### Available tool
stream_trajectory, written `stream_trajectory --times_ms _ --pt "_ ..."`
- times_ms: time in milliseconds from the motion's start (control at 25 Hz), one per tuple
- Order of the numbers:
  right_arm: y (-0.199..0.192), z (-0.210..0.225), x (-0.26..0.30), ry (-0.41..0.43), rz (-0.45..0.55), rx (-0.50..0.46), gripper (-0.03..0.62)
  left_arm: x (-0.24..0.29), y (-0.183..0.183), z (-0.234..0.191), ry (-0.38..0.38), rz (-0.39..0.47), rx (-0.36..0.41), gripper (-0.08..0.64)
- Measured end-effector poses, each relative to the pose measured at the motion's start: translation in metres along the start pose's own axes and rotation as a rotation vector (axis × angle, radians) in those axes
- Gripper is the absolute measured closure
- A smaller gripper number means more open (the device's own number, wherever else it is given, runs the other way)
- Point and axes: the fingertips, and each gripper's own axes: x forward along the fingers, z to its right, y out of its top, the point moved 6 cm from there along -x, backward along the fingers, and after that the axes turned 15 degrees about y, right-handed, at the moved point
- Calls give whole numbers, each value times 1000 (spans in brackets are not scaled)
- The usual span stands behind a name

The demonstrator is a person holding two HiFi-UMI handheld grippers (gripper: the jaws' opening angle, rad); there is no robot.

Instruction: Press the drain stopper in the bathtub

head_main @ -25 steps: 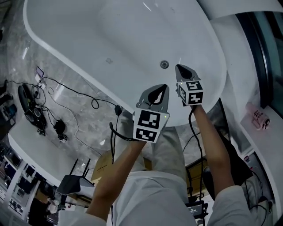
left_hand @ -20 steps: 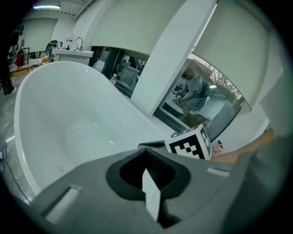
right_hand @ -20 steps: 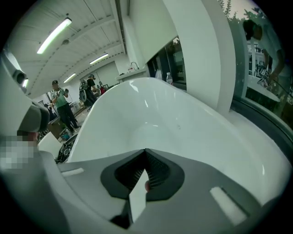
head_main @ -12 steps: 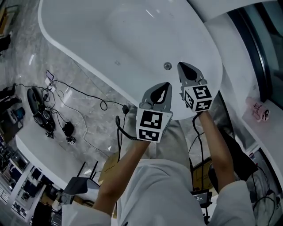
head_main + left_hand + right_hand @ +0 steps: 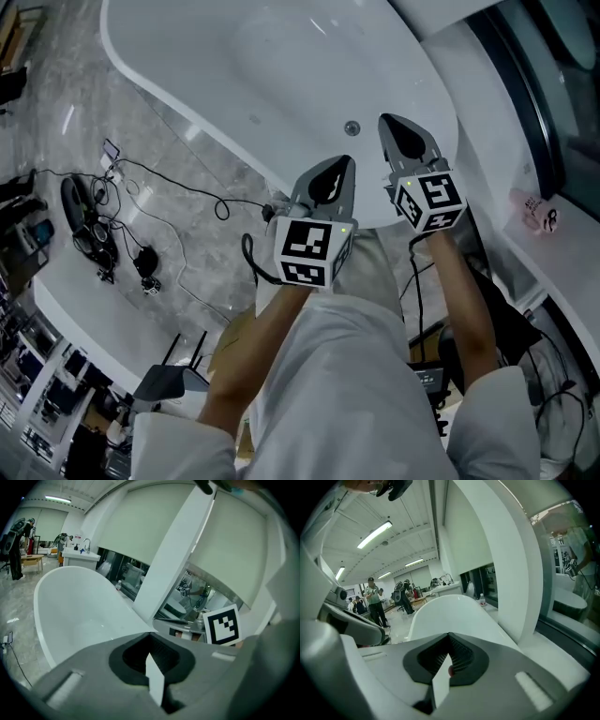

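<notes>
The drain stopper [image 5: 352, 127] is seen as a small round metal disc set in the floor of the bathtub [image 5: 164, 89], close to the tub's near end; being round, it offers no long axis, so no turning of the wrist is called for, only a press straight down. The tub's own length runs away from the person, up and to the left in the head view.

The right hand-held gripper [image 5: 405, 141] is held over the near end of the tub, just beside the stopper and to its right; the left hand-held gripper [image 5: 328, 190] is held further back, over the near rim, with the stopper ahead of it and slightly to the right. The right one is judged the nearer, and a short move leftward and down is likely what the press calls for.

In each gripper view the jaws are seen closed together with nothing between them; a closed tip is judged fit for pressing.

Nothing besides the stopper is made out inside the tub; no water is seen in it. Cables [image 5: 141, 187] are spread on the floor [image 5: 56, 94] to the left, well apart from the tub's drain.
</notes>
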Motion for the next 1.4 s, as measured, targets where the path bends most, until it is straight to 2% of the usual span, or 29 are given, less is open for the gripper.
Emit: stream_trajectory --times_ms 160,320,760,1160,1400 --pt "26 -23 -19 4 24 -22 586 -27 11 3 -6 23 -13 560" --pt "51 -45 -43 -8 50 -20 586 -50 30 8 -26 67 30 560" --pt "110 -99 -100 -5 103 -106 586 -102 87 33 -113 176 157 560" --pt "164 -138 -151 -34 272 -81 586 -157 126 64 -266 273 239 560" --pt "185 -170 -168 -7 351 -12 586 -186 136 52 -278 305 234 560"
